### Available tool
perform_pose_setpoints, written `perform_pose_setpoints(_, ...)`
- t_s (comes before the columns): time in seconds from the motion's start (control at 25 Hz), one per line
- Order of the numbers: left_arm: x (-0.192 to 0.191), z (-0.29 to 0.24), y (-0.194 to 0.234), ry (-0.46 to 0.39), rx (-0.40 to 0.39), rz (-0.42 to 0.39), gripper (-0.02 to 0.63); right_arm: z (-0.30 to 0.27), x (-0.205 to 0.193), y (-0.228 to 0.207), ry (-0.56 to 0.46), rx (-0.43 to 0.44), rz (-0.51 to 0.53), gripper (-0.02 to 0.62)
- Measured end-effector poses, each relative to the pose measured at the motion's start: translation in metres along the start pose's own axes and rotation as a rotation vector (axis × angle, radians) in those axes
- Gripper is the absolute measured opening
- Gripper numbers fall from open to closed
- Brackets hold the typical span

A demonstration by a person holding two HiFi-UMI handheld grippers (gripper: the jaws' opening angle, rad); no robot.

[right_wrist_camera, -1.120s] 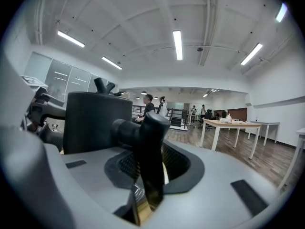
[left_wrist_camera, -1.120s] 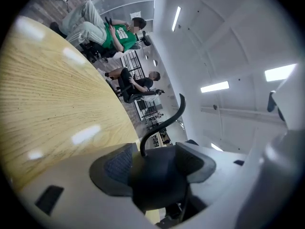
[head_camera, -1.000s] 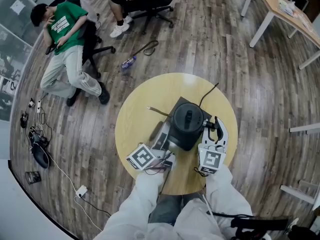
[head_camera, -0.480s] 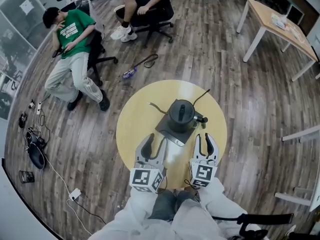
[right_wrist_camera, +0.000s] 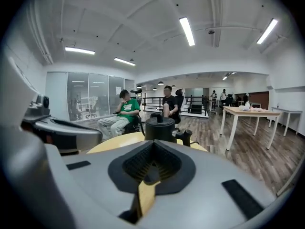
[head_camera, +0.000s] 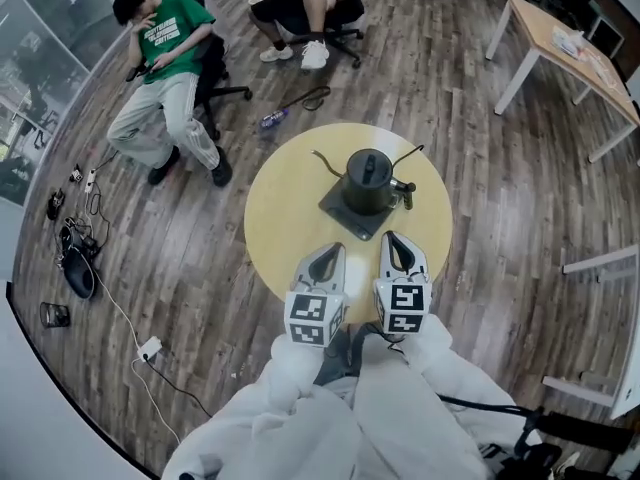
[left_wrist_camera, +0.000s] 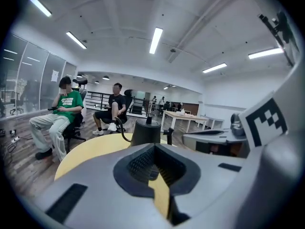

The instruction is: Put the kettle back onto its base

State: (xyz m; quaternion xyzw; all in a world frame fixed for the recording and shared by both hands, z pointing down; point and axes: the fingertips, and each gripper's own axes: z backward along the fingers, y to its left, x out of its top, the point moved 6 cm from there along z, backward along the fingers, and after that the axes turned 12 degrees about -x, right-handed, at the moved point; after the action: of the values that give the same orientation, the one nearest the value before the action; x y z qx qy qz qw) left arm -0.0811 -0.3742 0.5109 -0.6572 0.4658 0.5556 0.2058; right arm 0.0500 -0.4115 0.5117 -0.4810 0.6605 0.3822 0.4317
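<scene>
Reading this as done, or near it. Table (head_camera: 285, 218) is round and yellow. Kettle (head_camera: 368, 178) stands upright near its centre, seated on base (head_camera: 340, 213) (dark square plate, one corner poking out at the kettle's 7 o'clock).

Left gripper (head_camera: 335, 251) and right gripper (head_camera: 396, 240) hang side by side over the table's 6 o'clock edge, well apart from the kettle. Both have jaws pressed together with nothing between them; each gripper view shows closed pads and the kettle beyond.

Key relation: kettle lies about 12 o'clock from right gripper and about 1 o'clock from left, so right is nearer. Its long axis runs from handle (head_camera: 405, 192) at 4 o'clock to spout (head_camera: 325, 158) at 10 o'clock. Handle is on the right gripper's side, so my guess is any reseating goes to that one.
</scene>
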Motion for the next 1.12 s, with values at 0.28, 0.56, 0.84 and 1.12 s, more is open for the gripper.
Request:
perform_pose_setpoints(0.28,-0.015,0.010,-0.016,0.017,0.003,0.016,0.000,0.018,-0.020,0.004,0.030,0.036,0.003,0.012)
perform_pose_setpoints(0.56,-0.007,0.034,-0.029,0.005,-0.001,-0.009,0.000,0.050,-0.009,0.007,-0.020,0.001,-0.012,0.012)
perform_pose_setpoints(0.84,-0.020,0.095,-0.046,-0.042,-0.018,-0.025,0.000,0.120,-0.018,0.032,-0.070,-0.070,-0.039,0.012)
perform_pose_setpoints(1.12,-0.036,0.154,-0.083,-0.049,-0.053,-0.018,0.000,0.196,-0.032,0.052,-0.074,-0.125,-0.070,0.012)
